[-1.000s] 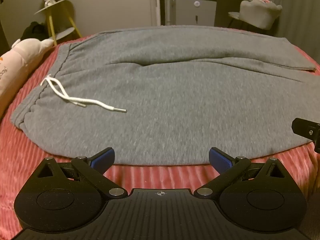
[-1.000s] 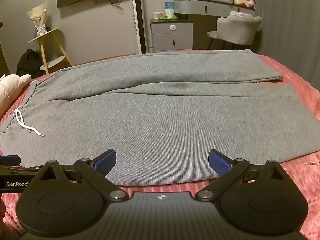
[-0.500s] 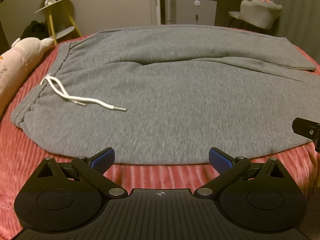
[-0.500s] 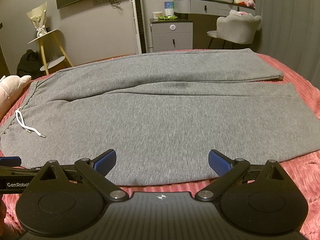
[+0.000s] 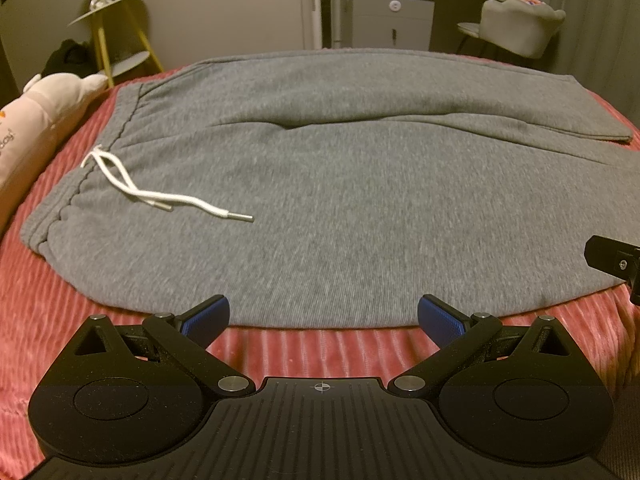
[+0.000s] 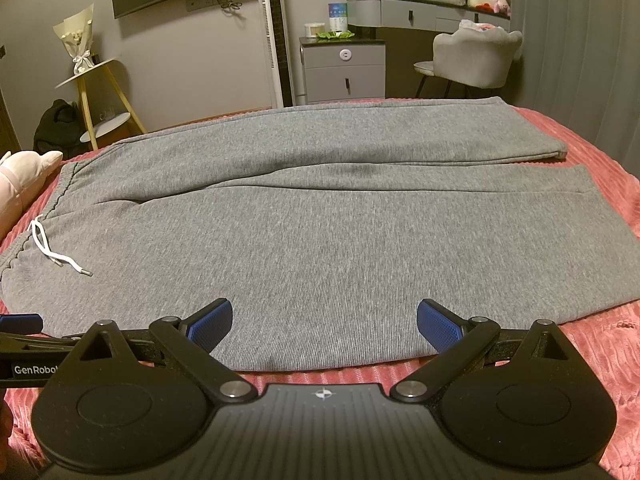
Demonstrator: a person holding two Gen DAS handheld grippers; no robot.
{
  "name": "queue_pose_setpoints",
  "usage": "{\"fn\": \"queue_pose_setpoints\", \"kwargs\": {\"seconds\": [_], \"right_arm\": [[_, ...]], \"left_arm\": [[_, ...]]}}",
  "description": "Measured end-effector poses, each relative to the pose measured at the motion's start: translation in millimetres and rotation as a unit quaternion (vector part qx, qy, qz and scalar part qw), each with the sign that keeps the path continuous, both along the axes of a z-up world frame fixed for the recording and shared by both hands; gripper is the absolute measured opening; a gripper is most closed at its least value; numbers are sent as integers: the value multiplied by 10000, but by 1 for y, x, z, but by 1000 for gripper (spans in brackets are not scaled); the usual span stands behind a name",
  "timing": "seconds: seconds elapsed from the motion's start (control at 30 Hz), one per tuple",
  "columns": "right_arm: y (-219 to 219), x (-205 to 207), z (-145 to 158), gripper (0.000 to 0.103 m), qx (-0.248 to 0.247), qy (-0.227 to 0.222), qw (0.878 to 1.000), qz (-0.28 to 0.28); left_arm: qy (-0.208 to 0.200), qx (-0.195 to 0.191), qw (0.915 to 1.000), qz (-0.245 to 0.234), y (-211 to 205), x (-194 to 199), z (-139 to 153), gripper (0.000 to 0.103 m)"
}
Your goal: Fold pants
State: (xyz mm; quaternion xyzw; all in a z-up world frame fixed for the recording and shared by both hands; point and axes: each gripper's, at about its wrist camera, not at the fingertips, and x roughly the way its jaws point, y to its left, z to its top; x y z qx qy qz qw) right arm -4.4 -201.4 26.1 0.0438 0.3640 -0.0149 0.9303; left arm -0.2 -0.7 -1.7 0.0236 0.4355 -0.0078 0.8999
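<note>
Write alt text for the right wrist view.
Grey sweatpants lie flat and unfolded across a pink bedspread, waistband and white drawstring at left, legs running right. The right tool hovers open at the near edge, gripping nothing. A bedroom lies behind.

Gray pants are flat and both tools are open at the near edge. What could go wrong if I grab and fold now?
1. The white drawstring lies loose on the pants; it may get trapped in the fold.
2. The near edge is thick fabric on a ribbed pink bedspread; the left tool or right tool could pinch the bedspread too.
3. The far leg already overlaps unevenly, so the hems may misalign.
</note>
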Motion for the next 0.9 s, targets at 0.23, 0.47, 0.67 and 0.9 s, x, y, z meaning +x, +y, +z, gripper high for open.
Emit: {"fn": "queue_pose_setpoints", "kwargs": {"seconds": [0.23,0.47,0.67,0.9], "right_arm": [[-1,1,0,99,-15,8,10000,4],[-1,-2,1,99,11,-13,10000,13],[-2,-4,2,99,74,-28,10000,19],[-5,-3,2,99,155,-31,9999,20]], "left_arm": [[2,-17,10000,1,1,-2,-4,103],[26,28,10000,-1,0,-3,-5,103],[52,69,10000,5,-2,-2,-3,103],[74,138,9999,-21,-4,-3,-3,103]]}}
